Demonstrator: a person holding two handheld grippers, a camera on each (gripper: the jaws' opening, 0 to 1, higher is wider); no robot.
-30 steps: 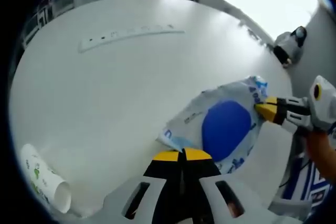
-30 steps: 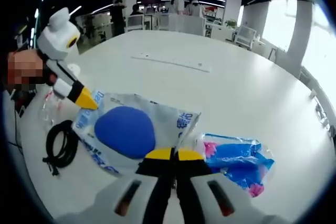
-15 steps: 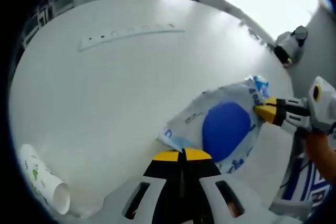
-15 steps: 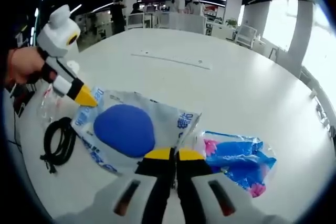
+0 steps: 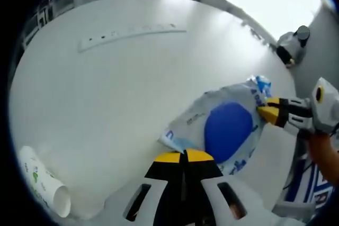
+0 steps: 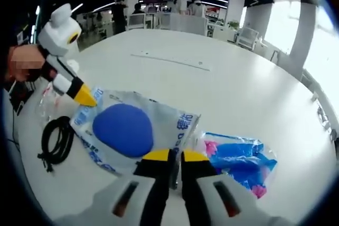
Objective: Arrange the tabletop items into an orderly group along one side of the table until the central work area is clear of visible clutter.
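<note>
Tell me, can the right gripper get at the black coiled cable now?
Probably not directly: the right gripper is at the clear plastic bag with the blue oval, which lies between it and the black coiled cable.

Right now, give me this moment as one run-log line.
left gripper: shut on plastic bag | right gripper: shut on bag's other edge | cable, pink-blue packet beside bag

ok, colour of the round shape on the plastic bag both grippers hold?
Solid blue on the pale printed plastic bag, clearest in the right gripper view.
</note>
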